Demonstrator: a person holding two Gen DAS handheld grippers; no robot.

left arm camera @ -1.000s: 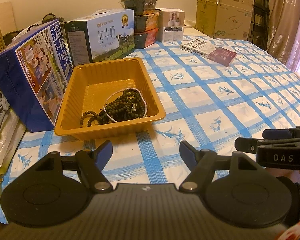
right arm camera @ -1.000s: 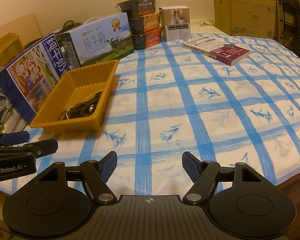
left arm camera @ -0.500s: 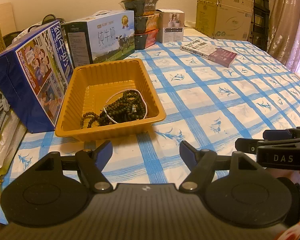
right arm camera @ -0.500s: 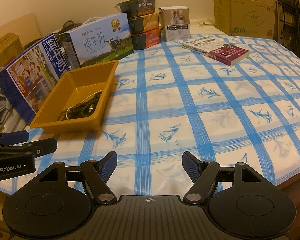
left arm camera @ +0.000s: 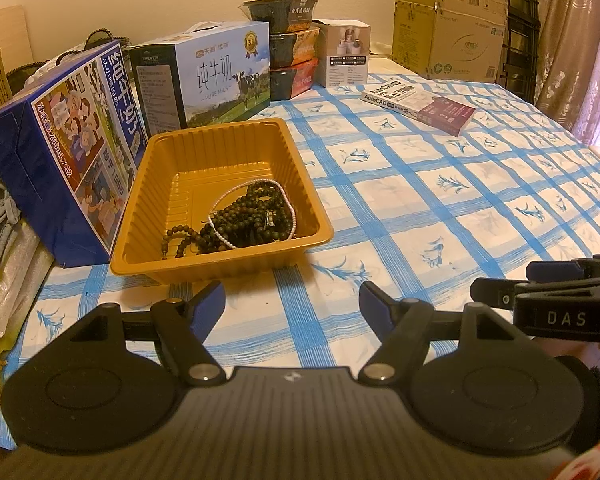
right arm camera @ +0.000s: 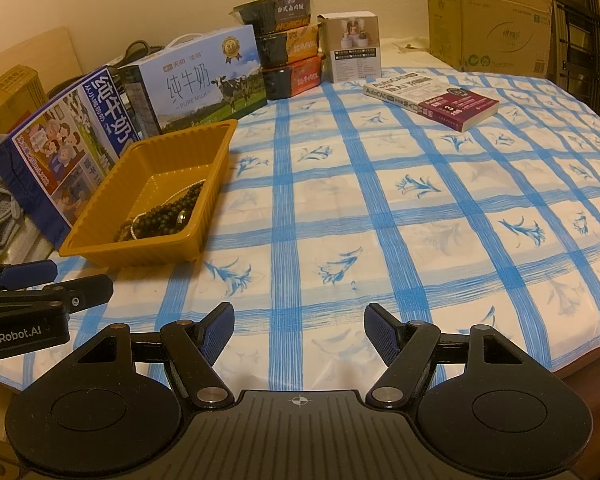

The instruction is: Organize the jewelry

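Observation:
An orange plastic tray [left arm camera: 156, 248] sits on the blue-checked tablecloth and also shows in the right wrist view [right arm camera: 100, 216]. In it lie dark bead strands [left arm camera: 256, 216] and a thin white bead strand [left arm camera: 220, 236]; the beads [right arm camera: 168, 212] are partly hidden by the tray wall in the right wrist view. My left gripper [left arm camera: 292, 300] is open and empty, just in front of the tray. My right gripper [right arm camera: 299, 328] is open and empty, over the cloth to the tray's right. Each gripper shows side-on in the other's view.
Two milk cartons [left arm camera: 72, 152] [left arm camera: 216, 76] stand left of and behind the tray. Stacked food bowls [left arm camera: 288, 48], a small white box [left arm camera: 344, 56] and a cardboard box [left arm camera: 448, 28] stand at the back. A book [right arm camera: 432, 100] lies far right. The table edge [right arm camera: 580, 360] is near right.
Both grippers stay open and nearly still; the left wrist view has shifted very slightly, with the tray a little lower in frame.

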